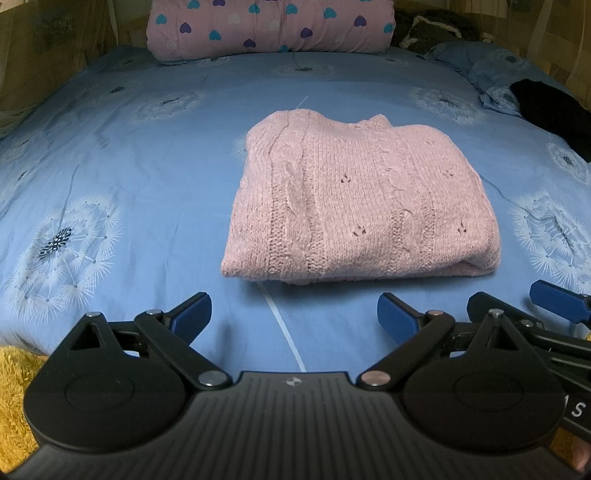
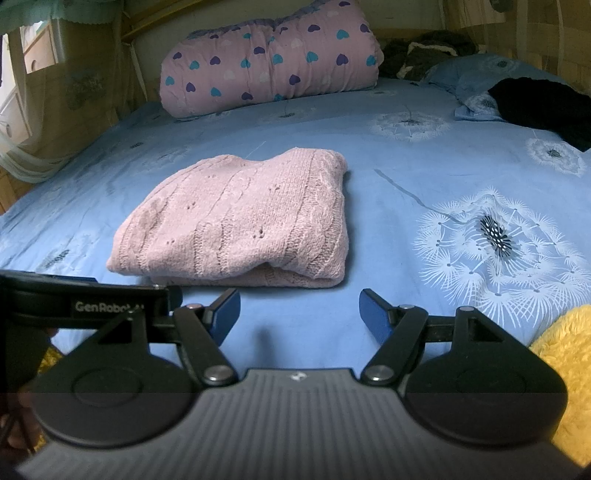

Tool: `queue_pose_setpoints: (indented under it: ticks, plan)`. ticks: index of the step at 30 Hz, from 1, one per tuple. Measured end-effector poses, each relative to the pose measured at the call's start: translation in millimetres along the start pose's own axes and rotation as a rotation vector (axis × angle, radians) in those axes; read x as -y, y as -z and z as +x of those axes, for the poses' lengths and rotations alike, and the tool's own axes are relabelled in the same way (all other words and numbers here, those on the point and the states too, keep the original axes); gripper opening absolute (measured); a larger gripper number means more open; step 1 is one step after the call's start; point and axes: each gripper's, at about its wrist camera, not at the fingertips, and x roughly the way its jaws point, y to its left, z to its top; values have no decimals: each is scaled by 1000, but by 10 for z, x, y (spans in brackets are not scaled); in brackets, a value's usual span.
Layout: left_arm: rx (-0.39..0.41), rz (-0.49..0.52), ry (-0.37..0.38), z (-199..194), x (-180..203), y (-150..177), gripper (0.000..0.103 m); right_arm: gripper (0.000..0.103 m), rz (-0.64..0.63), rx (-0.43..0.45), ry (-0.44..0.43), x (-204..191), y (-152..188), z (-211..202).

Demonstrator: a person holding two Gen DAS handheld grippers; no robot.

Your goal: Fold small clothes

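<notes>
One pink sweater (image 1: pixel 360 199) lies folded mid-frame on the bed (image 1: pixel 129 155); both grippers, left gripper (image 1: pixel 294 317) and right gripper (image 2: pixel 300 314), gape wide and empty, so little seems left.

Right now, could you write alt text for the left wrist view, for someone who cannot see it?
A pink knit sweater, folded into a neat rectangle, lies on a blue dandelion-print bedsheet. The left hand-held gripper hovers open just short of it, nothing between its blue pads. A pink heart-print quilt roll sits at the far end.
</notes>
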Motion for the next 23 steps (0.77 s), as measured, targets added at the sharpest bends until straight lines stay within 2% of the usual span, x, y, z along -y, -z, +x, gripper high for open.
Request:
queue_pose_setpoints:
  ticks: [23]
  plan:
    - [-4, -2, 1, -1, -6, 9, 98, 73, -6, 2, 2, -14, 1, -19]
